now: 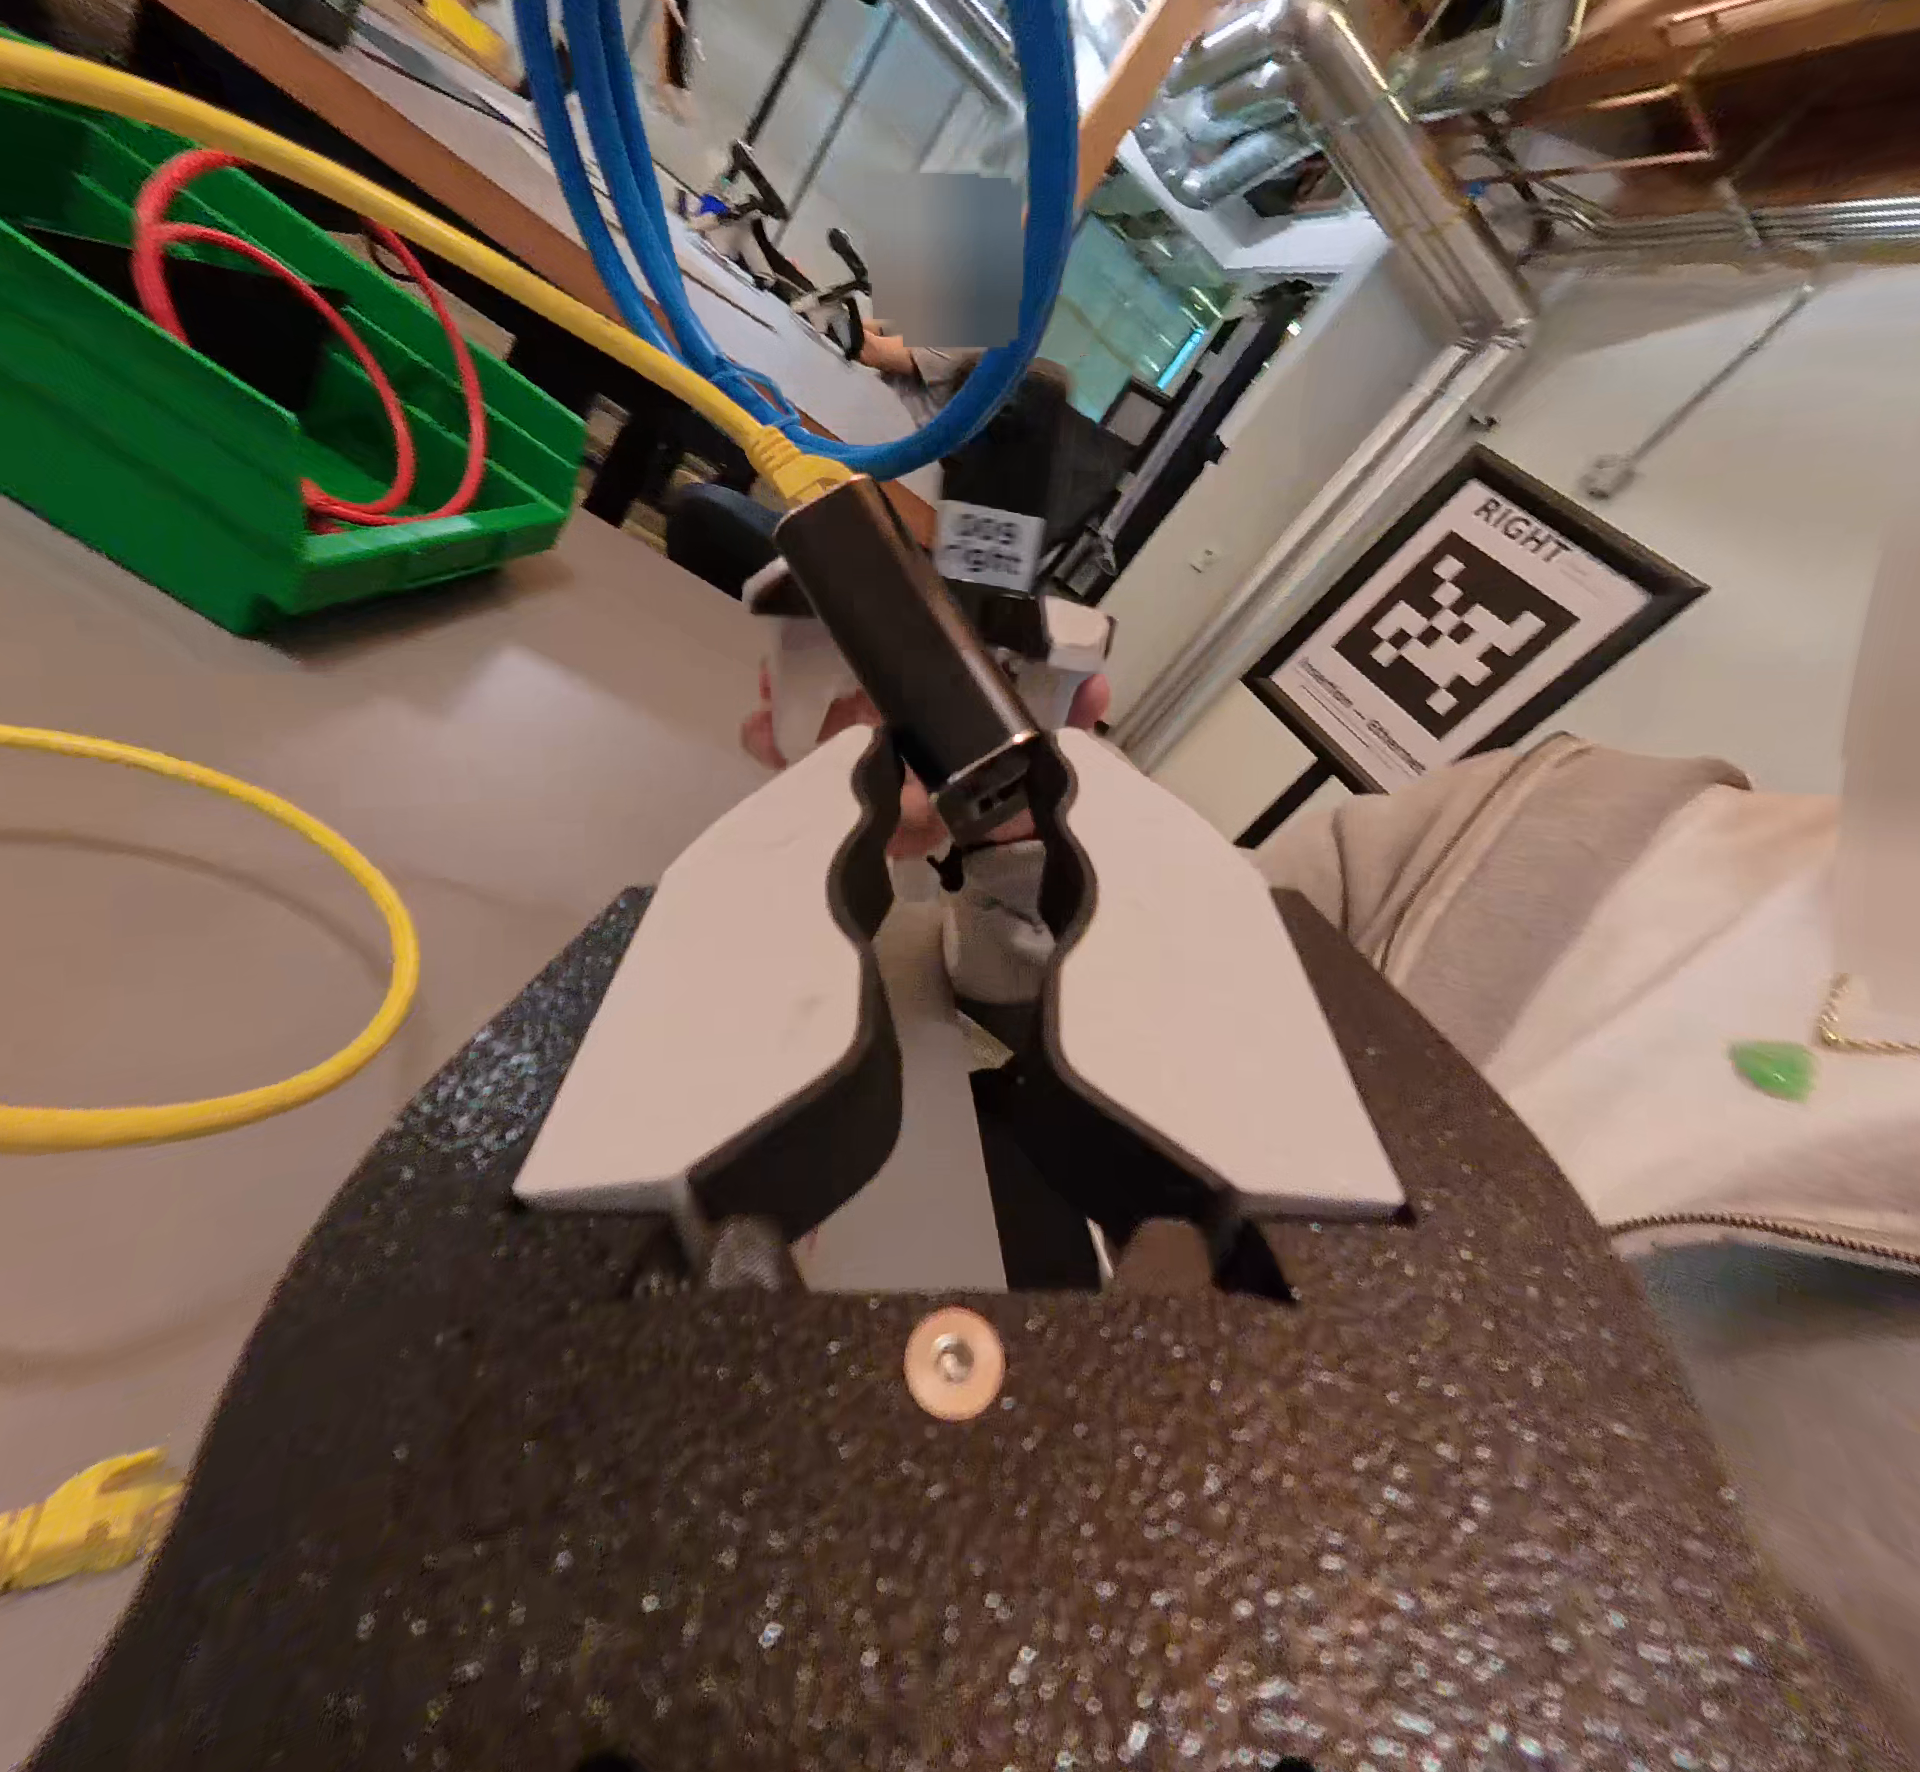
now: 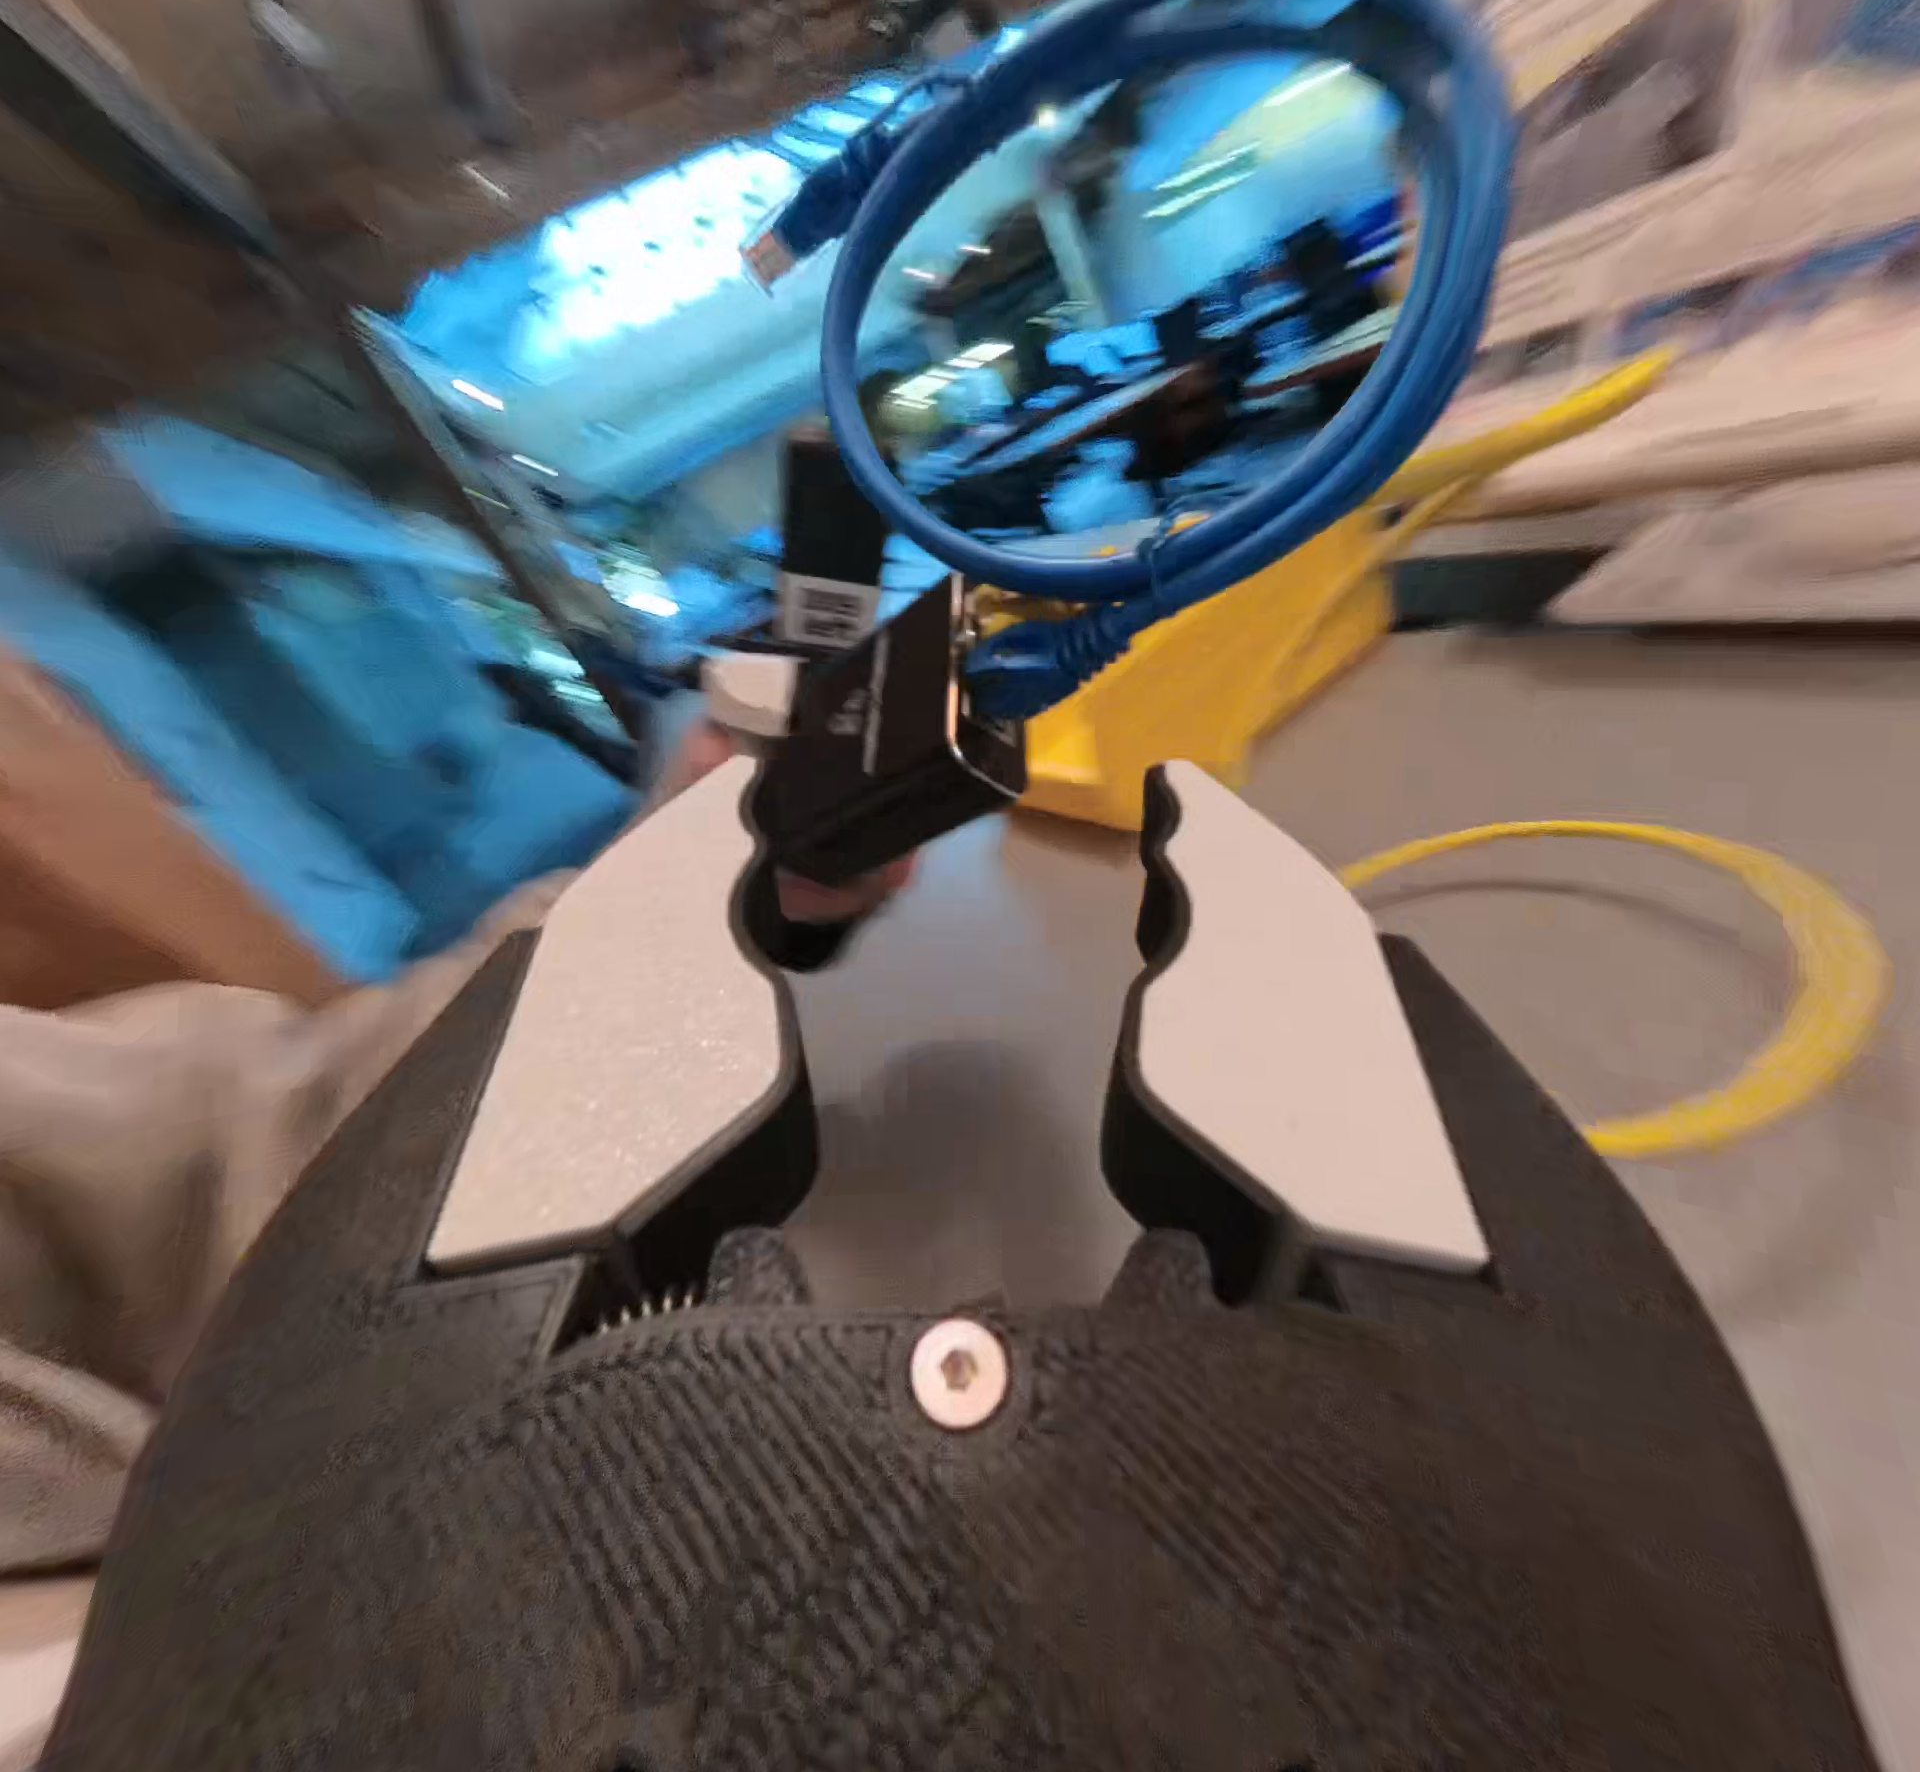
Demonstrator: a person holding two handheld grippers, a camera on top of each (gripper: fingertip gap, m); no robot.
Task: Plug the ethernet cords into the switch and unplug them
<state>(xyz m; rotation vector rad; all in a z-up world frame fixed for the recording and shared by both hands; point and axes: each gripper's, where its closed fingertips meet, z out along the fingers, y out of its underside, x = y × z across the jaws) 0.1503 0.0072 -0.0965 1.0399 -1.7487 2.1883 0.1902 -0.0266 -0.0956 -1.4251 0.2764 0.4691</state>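
My left gripper is shut on one end of the small black switch and holds it tilted in the air. A yellow ethernet cord is plugged into its far end by a yellow plug. A coiled blue cord hangs off the same end. In the right wrist view the switch sits just ahead of my open, empty right gripper, near its left finger. The blue cord's coil rises from a plug at the switch. Its other plug hangs free.
A green bin holding a red cord stands at the left. A yellow cord loop and a loose yellow plug lie on the grey table. A framed marker sign and a person's beige sleeve are at the right.
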